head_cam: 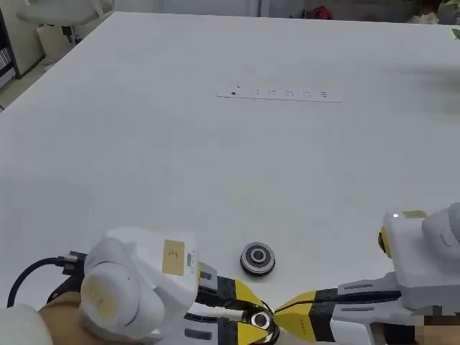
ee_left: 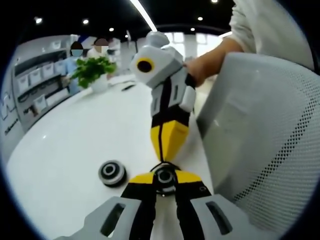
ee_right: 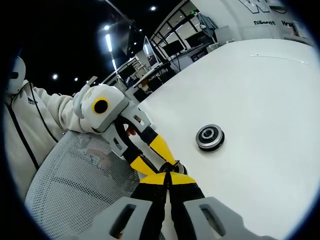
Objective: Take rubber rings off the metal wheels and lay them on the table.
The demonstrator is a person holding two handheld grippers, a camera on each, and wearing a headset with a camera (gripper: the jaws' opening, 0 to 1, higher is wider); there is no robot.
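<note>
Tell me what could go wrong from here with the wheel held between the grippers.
The left gripper clamps the wheel near the table edge; if the right gripper slips while pulling, it may fall off the table. A jerk could also knock the second wheel lying close by.

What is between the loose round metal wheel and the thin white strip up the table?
Nothing: wheel to strip is bare white table, in the head view.

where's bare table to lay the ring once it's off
Free: the wide bare table between the printed strip and the loose wheel, and left of that wheel. Crowded: the near edge, where the left gripper and right gripper meet on the held wheel.
</note>
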